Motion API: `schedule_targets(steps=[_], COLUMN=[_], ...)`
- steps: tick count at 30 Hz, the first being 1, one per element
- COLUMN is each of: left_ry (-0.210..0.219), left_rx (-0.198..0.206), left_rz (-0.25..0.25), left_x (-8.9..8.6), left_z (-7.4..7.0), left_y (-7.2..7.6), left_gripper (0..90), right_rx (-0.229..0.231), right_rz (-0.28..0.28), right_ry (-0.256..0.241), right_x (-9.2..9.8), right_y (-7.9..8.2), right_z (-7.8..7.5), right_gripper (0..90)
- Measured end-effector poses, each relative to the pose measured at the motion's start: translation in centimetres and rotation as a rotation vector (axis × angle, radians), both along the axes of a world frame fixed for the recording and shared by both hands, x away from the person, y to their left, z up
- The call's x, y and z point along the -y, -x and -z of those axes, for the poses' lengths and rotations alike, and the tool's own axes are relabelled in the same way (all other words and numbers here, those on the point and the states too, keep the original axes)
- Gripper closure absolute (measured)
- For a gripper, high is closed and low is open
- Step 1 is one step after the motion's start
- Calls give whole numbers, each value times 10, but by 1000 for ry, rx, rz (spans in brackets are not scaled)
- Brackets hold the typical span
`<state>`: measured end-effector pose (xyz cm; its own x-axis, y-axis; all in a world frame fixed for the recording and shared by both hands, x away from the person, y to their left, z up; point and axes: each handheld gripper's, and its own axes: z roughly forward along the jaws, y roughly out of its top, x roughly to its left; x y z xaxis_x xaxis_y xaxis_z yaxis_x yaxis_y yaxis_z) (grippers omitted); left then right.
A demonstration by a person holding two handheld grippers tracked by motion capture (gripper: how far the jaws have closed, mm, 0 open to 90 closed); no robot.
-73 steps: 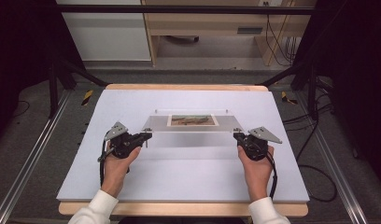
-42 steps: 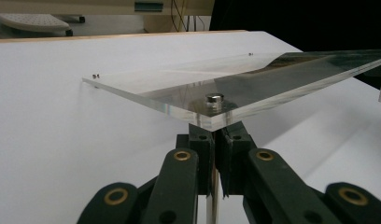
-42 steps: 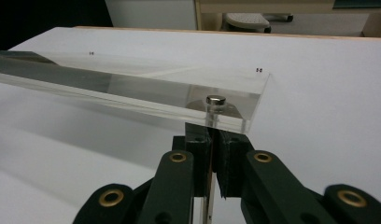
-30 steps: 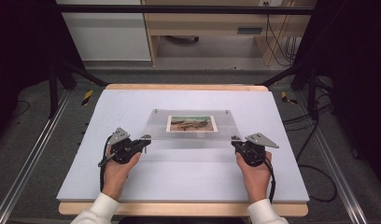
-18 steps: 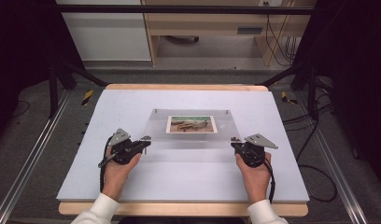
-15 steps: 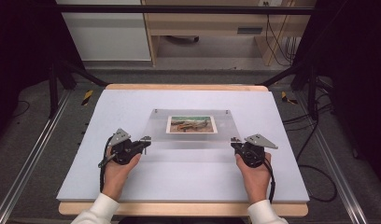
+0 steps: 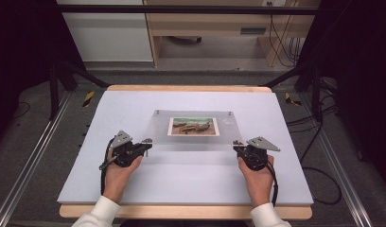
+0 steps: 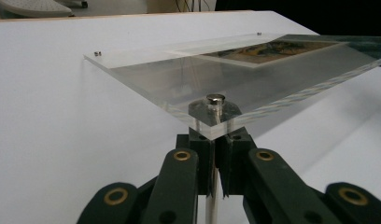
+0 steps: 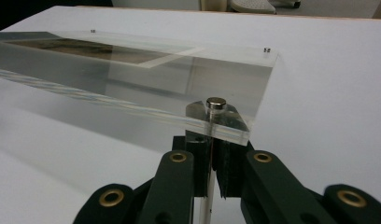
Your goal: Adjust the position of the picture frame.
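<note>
A clear acrylic panel (image 7: 193, 142) with a small landscape picture (image 7: 193, 126) inside lies over the middle of the white table. My left gripper (image 7: 146, 142) is shut on its near left corner. My right gripper (image 7: 236, 144) is shut on its near right corner. In the left gripper view the jaws (image 8: 215, 140) clamp the panel (image 8: 179, 79) just under a small metal stud (image 8: 215, 98). In the right gripper view the gripper (image 9: 211, 142) pinches the panel (image 9: 179, 74) below a matching stud (image 9: 216, 103). The near edge is held a little above the table, and the panel slopes down toward its far edge.
The white tabletop (image 7: 134, 109) has a wooden rim (image 7: 181, 211) at the front. Metal rails (image 7: 30, 161) run along both sides on the floor. Black cables (image 7: 319, 142) lie to the right, and a light wooden cabinet (image 7: 205, 28) stands behind the table.
Both grippers drew back toward the person with the panel, which tipped from steeply tilted to nearly flat. In the last half second almost nothing moved.
</note>
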<state>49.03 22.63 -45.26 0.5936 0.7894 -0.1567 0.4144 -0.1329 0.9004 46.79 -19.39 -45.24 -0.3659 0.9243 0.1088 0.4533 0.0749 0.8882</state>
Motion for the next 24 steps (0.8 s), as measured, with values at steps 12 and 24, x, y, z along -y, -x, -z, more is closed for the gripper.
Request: schedule_targets(steps=[12,24], left_ry=[-10,-25], left_rx=[-31,-59], left_rz=[3,3], left_x=[-2,-1], left_z=[4,9], left_y=[0,1], left_gripper=[844,843], right_rx=[-19,-61], right_rz=[-12,-20], right_ry=[15,19], right_x=[-2,-3], right_y=[1,1], right_z=[3,8], right_gripper=[848,847])
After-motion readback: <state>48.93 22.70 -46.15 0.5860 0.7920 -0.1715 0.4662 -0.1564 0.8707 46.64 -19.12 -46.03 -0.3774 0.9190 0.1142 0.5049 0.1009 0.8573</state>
